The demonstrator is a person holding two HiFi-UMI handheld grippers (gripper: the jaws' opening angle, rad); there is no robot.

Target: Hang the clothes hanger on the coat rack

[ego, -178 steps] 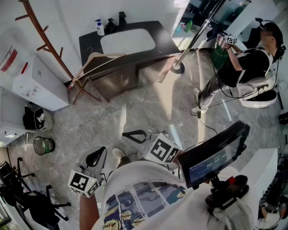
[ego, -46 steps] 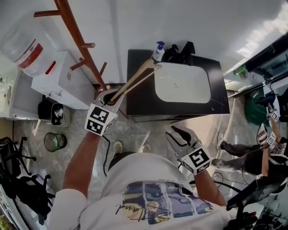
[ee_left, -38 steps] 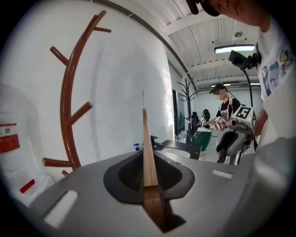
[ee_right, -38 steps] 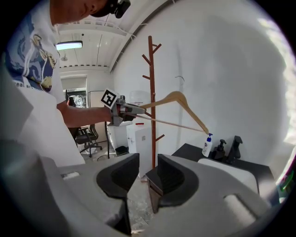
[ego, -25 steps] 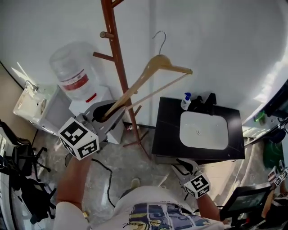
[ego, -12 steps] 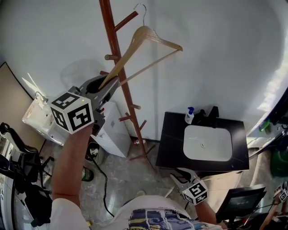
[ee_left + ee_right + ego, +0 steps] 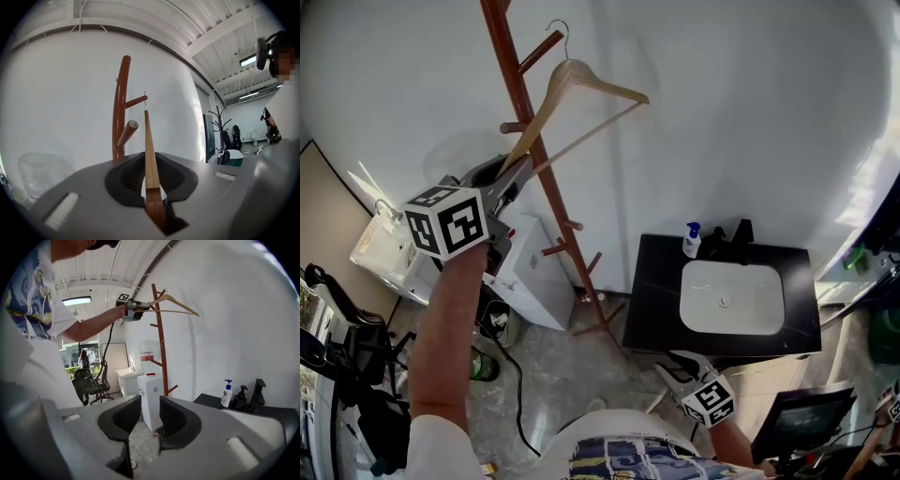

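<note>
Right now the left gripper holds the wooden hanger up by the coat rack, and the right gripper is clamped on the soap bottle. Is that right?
Not quite. The right gripper is empty: the right gripper view shows its fingers apart with nothing between them, and the soap bottle stands on the black counter. The left gripper does hold the wooden hanger up by the coat rack.

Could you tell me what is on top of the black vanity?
A white basin, a blue-capped pump bottle and dark fixtures; the countertop covers whatever is underneath.
</note>
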